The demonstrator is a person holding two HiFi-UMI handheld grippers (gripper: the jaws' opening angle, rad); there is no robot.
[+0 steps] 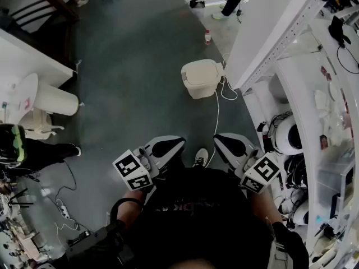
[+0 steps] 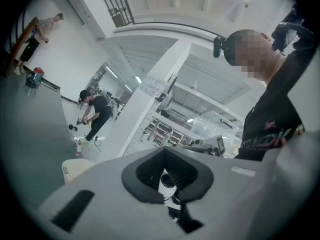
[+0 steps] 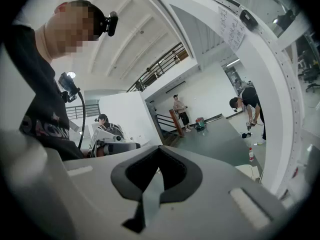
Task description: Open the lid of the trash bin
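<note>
Right tongs (image 3: 155, 174) pressed together, empty; trash bin (image 3: 250, 171) on floor (image 3: 220, 144) beyond.

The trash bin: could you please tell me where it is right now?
In the head view, the trash bin sits on the grey floor, right of centre, beside the white shelving upright, with a white cable alongside.

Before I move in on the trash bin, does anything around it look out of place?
Nothing spilled or damaged. The trash bin stands upright, lid shut. A loose white cable trails over the floor from beside it toward the person's shoe, and a small bottle sits alone on the floor beyond it.
</note>
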